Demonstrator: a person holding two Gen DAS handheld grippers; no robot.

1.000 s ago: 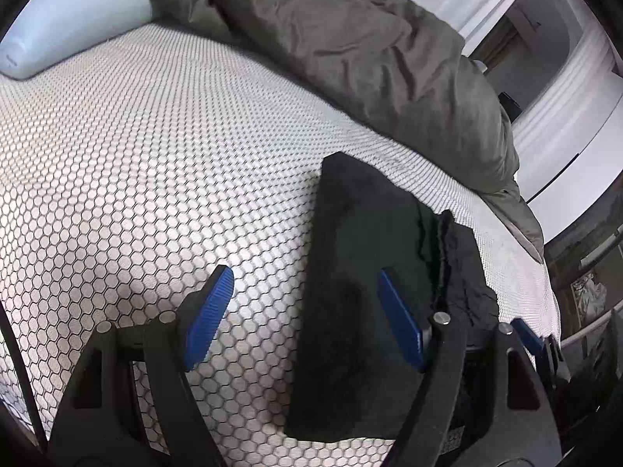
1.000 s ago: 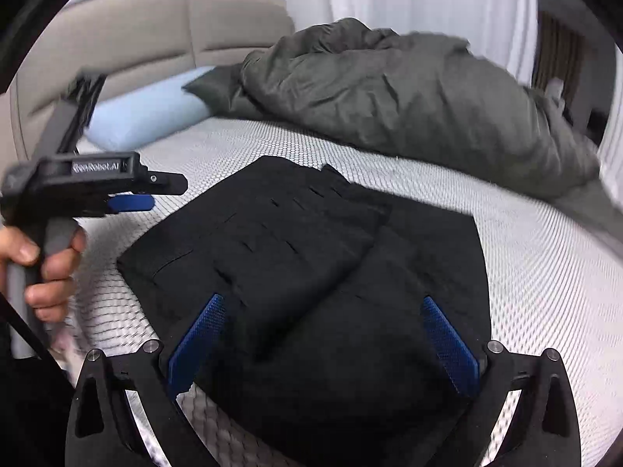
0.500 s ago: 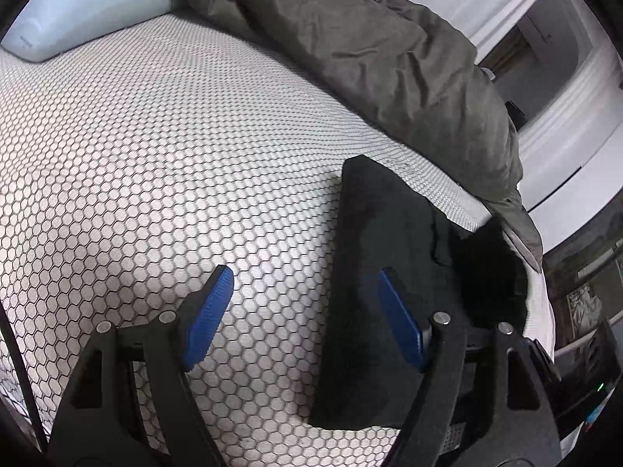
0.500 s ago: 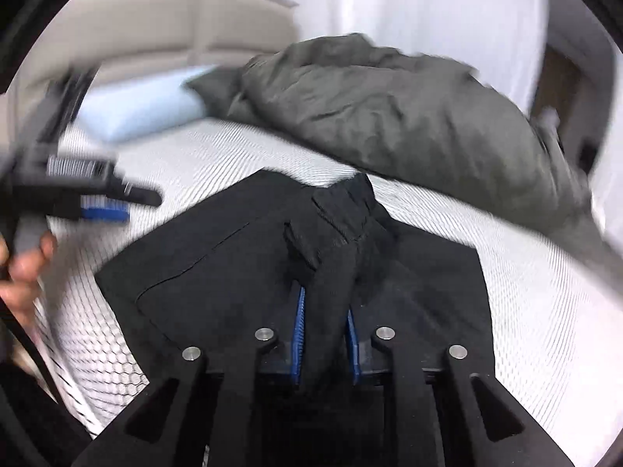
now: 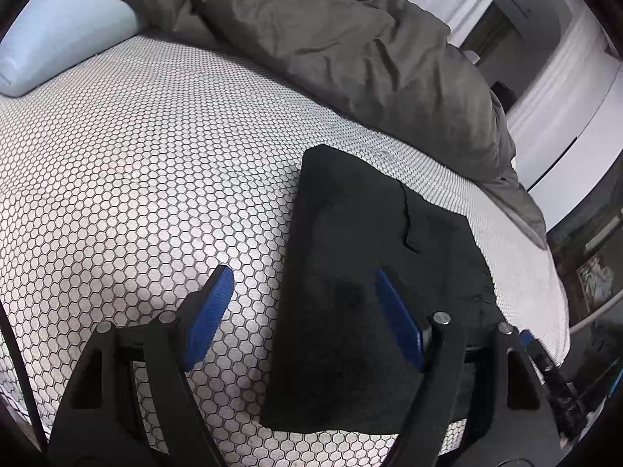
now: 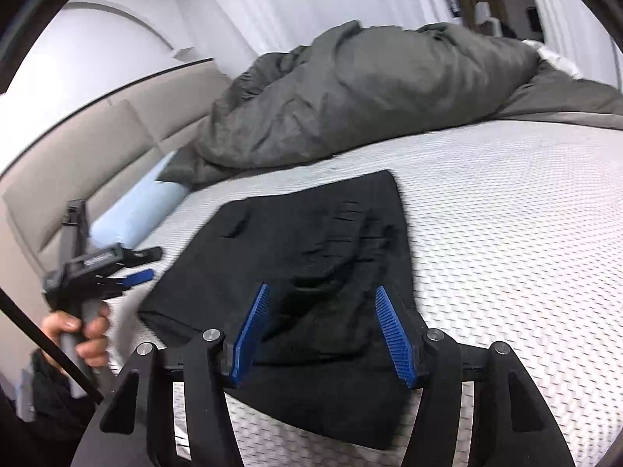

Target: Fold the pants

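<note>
The bed (image 5: 128,179), its cover printed with small hexagons, carries a rumpled grey duvet (image 5: 350,50) along its far side and a pale blue pillow (image 5: 58,35) at its head, and the folded black pants (image 6: 311,272) lie flat on the bed's near part. The right tongs (image 6: 323,330) have just been opening and stand spread above the pants, pinching nothing. The left tongs (image 5: 303,311) are spread over the pants' edge; lettering on their body, seen from the right wrist, is too blurred to read.

Left claw (image 5: 303,311) hangs with jaws apart, empty; right claw (image 6: 323,330) has just been opening, nothing gripped.
</note>
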